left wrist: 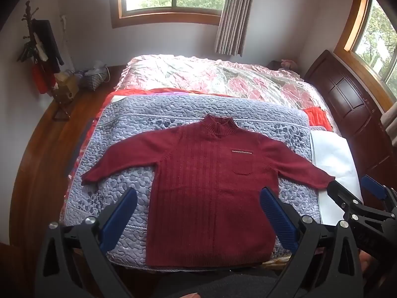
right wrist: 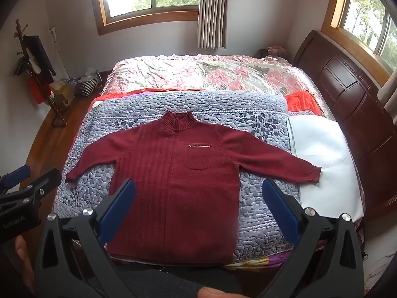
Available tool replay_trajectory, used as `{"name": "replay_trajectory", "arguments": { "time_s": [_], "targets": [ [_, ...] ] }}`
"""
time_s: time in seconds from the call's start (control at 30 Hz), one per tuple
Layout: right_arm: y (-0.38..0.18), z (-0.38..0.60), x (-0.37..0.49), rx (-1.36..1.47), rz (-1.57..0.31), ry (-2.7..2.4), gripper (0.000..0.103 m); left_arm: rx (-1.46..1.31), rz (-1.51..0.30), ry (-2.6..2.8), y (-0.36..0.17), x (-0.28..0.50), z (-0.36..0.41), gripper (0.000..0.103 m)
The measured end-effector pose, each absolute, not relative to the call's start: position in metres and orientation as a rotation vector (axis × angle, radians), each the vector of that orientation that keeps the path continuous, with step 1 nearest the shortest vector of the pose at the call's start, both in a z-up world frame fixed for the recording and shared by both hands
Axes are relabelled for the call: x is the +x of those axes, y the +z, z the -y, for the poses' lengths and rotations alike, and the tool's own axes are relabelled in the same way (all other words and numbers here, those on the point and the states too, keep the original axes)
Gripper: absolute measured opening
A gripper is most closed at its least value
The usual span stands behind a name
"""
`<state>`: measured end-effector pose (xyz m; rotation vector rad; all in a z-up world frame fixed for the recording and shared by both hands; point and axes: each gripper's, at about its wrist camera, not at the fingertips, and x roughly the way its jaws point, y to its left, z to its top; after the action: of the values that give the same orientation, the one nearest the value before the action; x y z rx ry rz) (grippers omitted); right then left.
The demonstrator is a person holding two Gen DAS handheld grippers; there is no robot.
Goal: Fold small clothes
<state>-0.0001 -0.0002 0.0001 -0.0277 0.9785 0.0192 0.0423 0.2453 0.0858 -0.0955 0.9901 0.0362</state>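
One dark red sweater (left wrist: 208, 188) lies flat, front up, sleeves spread, on a lavender quilted pad (left wrist: 139, 134) over the bed (left wrist: 223, 79). Left tool (left wrist: 198, 213) hangs above its hem, fingers spread wide, gripping nothing. Right tool (right wrist: 198, 211) likewise spread and empty. A striped basket (left wrist: 95, 80) on the floor by the far wall holds pale, indistinct contents.

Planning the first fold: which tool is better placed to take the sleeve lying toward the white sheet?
Right. The right tool hangs open on that side of the red sweater, nearer that sleeve cuff. The left tool, also open, is centred over the body, farther off.
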Motion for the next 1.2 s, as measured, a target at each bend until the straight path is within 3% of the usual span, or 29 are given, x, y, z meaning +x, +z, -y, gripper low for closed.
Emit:
{"name": "replay_trajectory", "arguments": {
  "time_s": [1.2],
  "targets": [
    [-0.005, 0.002, -0.003, -0.016, -0.987, 0.027, 0.100, -0.097, -0.999, 0.045, 0.083, 0.044, -0.243, 0.099]
  ]
}}
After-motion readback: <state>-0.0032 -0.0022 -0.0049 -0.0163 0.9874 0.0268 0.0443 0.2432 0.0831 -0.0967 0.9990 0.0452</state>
